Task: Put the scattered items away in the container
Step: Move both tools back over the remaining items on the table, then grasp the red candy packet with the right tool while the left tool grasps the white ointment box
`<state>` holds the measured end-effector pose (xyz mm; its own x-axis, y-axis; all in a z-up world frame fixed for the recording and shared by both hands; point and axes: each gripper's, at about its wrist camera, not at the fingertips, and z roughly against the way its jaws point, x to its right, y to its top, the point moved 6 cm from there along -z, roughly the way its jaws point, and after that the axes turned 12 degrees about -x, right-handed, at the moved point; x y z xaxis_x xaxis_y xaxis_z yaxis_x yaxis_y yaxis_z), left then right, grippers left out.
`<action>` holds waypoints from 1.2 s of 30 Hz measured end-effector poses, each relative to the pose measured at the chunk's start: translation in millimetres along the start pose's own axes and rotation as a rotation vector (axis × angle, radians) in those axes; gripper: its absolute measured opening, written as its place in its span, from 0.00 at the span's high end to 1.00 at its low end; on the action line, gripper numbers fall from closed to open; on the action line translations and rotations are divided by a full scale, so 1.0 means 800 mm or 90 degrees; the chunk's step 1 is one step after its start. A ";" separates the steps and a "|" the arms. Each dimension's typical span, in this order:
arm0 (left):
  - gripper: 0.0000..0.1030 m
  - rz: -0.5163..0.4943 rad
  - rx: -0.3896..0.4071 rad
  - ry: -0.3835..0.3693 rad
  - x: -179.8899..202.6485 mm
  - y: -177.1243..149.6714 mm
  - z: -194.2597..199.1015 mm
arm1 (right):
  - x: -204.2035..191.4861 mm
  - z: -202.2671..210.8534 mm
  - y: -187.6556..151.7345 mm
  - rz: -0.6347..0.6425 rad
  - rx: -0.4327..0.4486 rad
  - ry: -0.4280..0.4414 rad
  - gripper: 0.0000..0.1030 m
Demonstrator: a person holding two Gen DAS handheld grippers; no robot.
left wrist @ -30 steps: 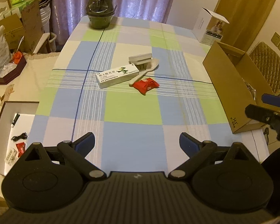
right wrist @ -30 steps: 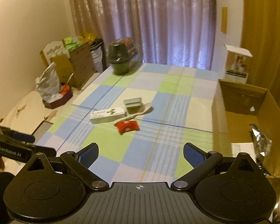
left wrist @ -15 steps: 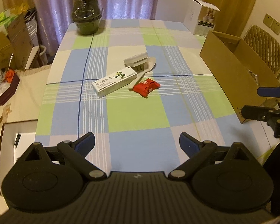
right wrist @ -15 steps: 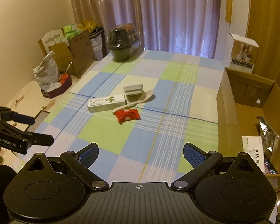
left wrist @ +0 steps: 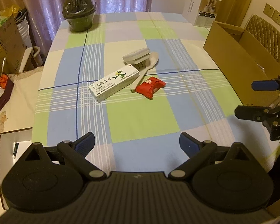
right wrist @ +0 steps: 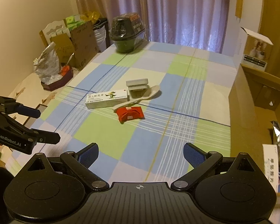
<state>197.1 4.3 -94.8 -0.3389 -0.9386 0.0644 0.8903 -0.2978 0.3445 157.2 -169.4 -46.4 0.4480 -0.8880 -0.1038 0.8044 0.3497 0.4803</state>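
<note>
The cardboard box [left wrist: 231, 50] stood at the table's right edge. The little things lay bunched mid-table: a red packet [left wrist: 150, 87], a spoon [left wrist: 145, 69] and a white carton [left wrist: 114, 83], all touching. Both claws, left [left wrist: 137, 144] and right [right wrist: 141, 154], were wide open and empty. Grabbing one thing might have knocked the others away.

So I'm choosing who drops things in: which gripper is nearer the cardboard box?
Right. The right gripper hovers at the table edge right beside the cardboard box; the left gripper is farther over, across the table from it.
</note>
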 end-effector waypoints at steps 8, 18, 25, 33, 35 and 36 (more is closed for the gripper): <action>0.07 -0.031 -0.027 -0.014 -0.024 0.020 -0.033 | -0.001 -0.050 0.030 0.022 -0.022 0.007 0.01; 0.07 -0.131 -0.015 0.002 -0.067 0.072 -0.071 | -0.013 -0.130 0.080 0.089 -0.028 0.020 0.01; 0.07 -0.196 -0.022 0.001 -0.072 0.103 -0.112 | -0.008 -0.186 0.095 0.088 -0.034 0.030 0.01; 0.08 -0.284 -0.018 -0.006 -0.076 0.126 -0.143 | -0.009 -0.228 0.107 0.105 -0.040 0.026 0.02; 0.08 -0.302 -0.016 -0.012 -0.075 0.131 -0.148 | -0.010 -0.237 0.109 0.110 -0.043 0.027 0.09; 0.08 -0.313 -0.015 -0.014 -0.074 0.133 -0.151 | -0.010 -0.241 0.109 0.108 -0.050 0.032 0.20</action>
<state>348.8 7.0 -174.8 -0.7263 -0.6825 -0.0812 0.6302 -0.7084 0.3178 299.3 -74.3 -171.9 0.5976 -0.7986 -0.0713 0.7422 0.5173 0.4260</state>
